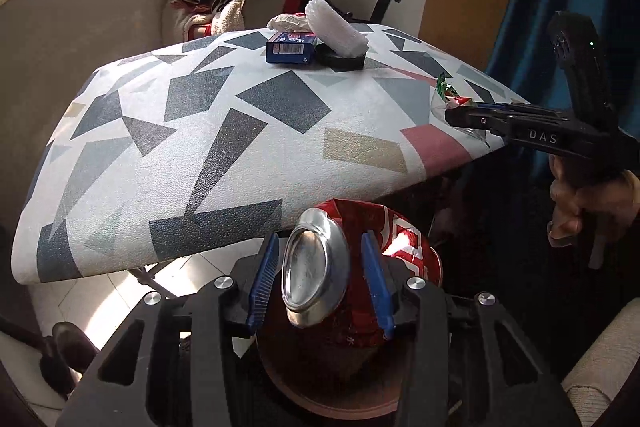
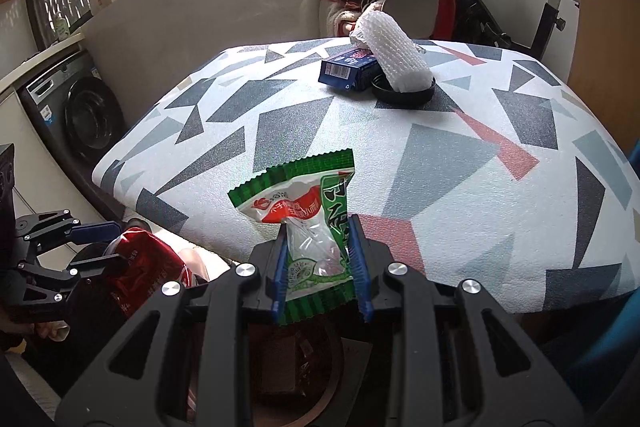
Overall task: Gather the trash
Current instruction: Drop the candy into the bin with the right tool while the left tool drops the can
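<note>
Patterned table (image 2: pixel 460 163) behind; brown bin (image 1: pixel 332 387) below. Left gripper (image 1: pixel 324 279) opened around crushed can (image 1: pixel 320 267), pads clear: risk of bouncing off rim. Right gripper (image 2: pixel 320 267) clamped on green wrapper (image 2: pixel 304 211) above bin: limp film liable to cling or drift.

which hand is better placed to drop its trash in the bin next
Left, probably: its open left gripper has the crushed can loose above the bin. The right gripper is shut on the green wrapper.
</note>
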